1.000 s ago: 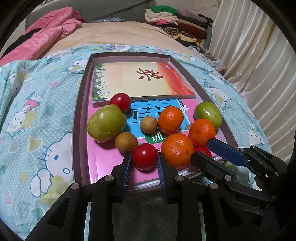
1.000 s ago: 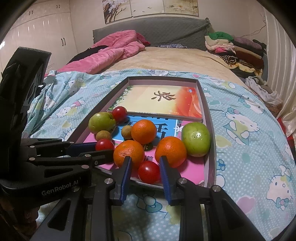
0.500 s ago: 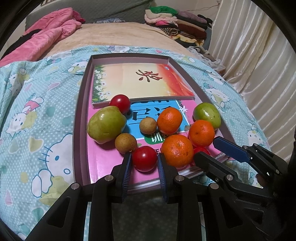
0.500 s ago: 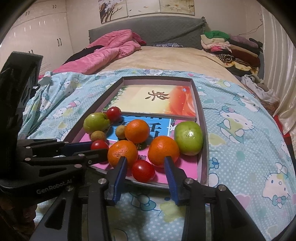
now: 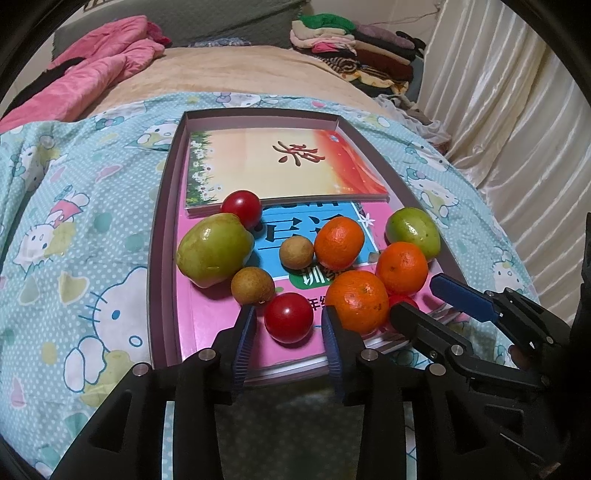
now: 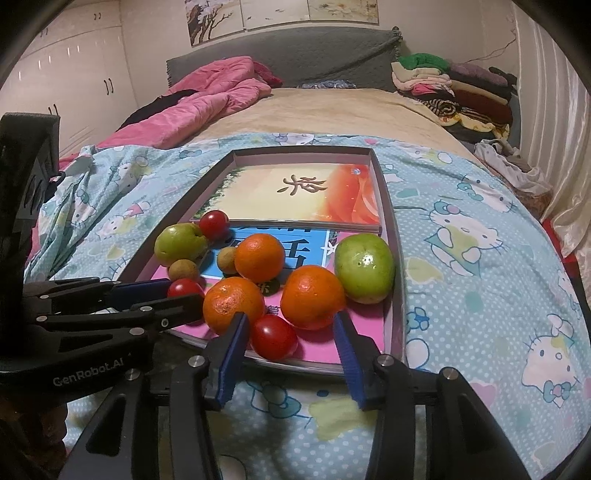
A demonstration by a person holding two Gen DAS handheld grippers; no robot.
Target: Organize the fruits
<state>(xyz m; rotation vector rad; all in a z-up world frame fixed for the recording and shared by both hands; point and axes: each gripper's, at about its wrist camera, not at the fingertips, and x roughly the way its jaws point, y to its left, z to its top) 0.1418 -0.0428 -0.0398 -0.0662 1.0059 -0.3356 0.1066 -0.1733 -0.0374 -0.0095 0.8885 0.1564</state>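
A bed (image 6: 332, 110) fills the room, its near half under a light-blue cartoon-cat sheet (image 6: 480, 258), its far half under a beige cover (image 6: 314, 107). A grey padded headboard (image 6: 295, 59) stands against the far wall below framed paintings (image 6: 280, 13). A pink quilt (image 6: 207, 99) lies crumpled at the bed's far left corner, folded clothes (image 6: 450, 85) at the far right. White wardrobe doors (image 6: 74, 62) line the left wall; cream curtains (image 5: 517, 122) hang on the right.

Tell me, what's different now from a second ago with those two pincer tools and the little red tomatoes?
Both tools let go. The left tool was clamped on the small round red tomatoes' nearer one; its jaws are opening, with gaps on both sides. The right tool likewise released the other red tomato, jaws opening wider. The tomatoes rest on the pink book cover. The oranges, green fruits and brown fruits stayed put.
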